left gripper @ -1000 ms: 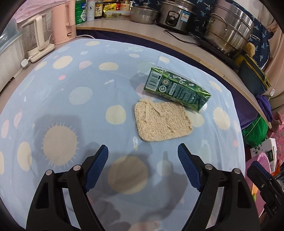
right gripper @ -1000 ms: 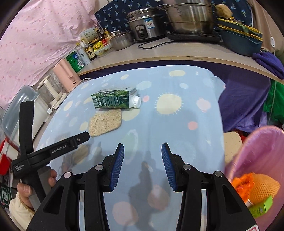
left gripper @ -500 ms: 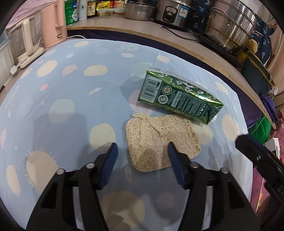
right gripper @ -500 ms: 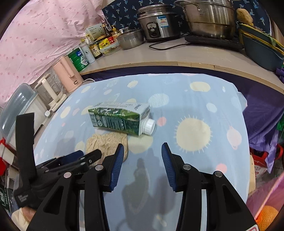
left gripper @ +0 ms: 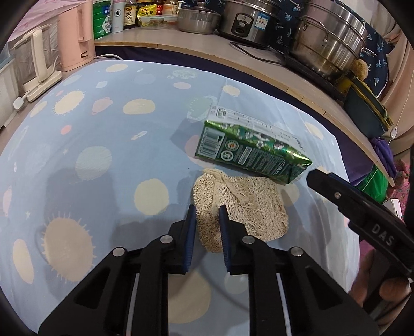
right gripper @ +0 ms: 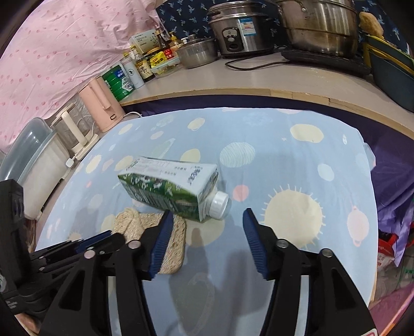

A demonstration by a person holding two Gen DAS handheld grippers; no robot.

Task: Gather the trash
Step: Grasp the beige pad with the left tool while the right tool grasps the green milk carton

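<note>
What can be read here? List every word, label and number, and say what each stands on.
"DAS": on the right gripper's black side, seen in the left wrist view.
Green carton: barcode, round marks and fine print, too small to read.
Rice cooker: blue sticker, too blurred.
Bottles and green tin on the counter: labels too small to read.

Carton (left gripper: 252, 151) on tablecloth (left gripper: 108, 144), just behind and touching scrubber (left gripper: 248, 206).
</note>
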